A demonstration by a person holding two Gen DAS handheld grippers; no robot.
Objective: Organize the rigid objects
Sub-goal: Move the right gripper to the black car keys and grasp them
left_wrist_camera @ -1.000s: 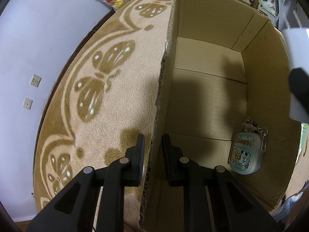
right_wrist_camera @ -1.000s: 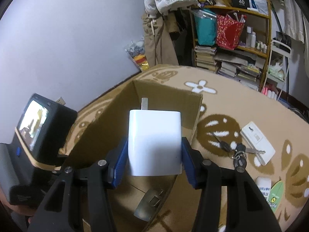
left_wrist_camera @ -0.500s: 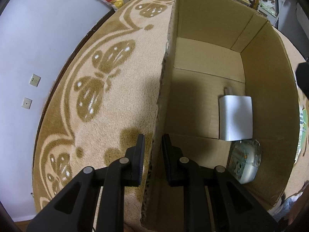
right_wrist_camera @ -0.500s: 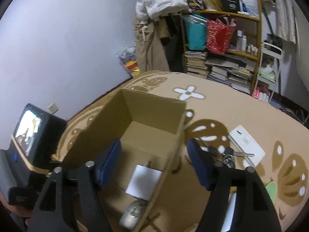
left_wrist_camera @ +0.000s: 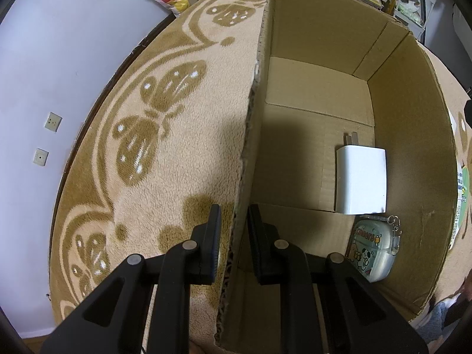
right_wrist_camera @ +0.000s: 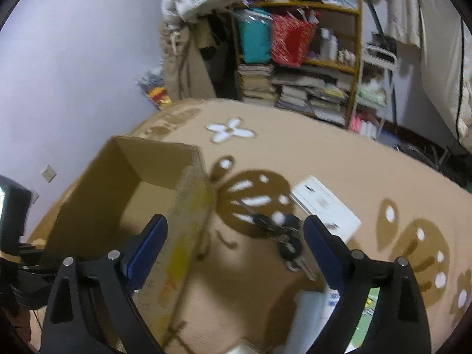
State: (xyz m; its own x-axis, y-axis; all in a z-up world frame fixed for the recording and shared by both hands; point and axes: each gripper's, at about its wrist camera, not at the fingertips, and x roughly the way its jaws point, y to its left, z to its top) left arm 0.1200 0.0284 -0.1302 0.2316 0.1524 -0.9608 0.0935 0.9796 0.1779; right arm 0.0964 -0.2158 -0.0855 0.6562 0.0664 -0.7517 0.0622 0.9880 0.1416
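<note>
Corrugated cardboard box wall pinched by left hand-held gripper; right hand-held gripper wide.

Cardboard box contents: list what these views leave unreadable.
- Right wrist view: the cardboard box wall hides its floor, so no contents show.
- Left wrist view: left hand-held gripper blocks the near corner.
- Keys: motion blur.
- Earbud case text: too small beyond "cheers".
</note>
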